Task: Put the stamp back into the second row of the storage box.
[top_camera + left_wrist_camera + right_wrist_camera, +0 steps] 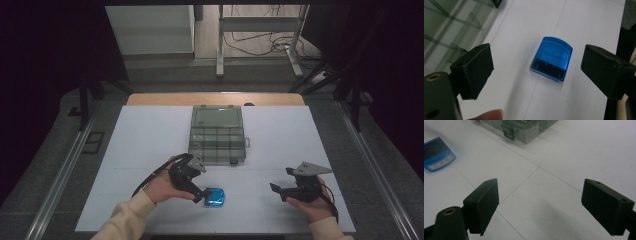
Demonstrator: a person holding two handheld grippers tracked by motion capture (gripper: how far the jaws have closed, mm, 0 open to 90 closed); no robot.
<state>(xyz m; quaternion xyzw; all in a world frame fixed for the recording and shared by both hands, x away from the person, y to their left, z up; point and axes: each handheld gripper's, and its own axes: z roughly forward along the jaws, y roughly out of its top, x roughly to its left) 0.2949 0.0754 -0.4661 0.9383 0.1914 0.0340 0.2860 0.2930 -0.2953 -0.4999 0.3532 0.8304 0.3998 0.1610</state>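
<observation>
A small blue translucent box [216,196] lies flat on the white table [145,150] near its front edge. In the left gripper view the blue box [552,59] rests on the table beyond and between the two black jaws, untouched. My left gripper [201,192] hovers just left of it, open. My right gripper [278,190] stands open over bare table to the right, with nothing between its jaws. The blue box [437,153] also appears far left in the right gripper view.
A grey-green compartment case [217,134] lies open at the table's middle, lid folded back; its latch edge [520,131] is seen in the right gripper view. A stand's legs and floor cables [260,42] lie beyond the table.
</observation>
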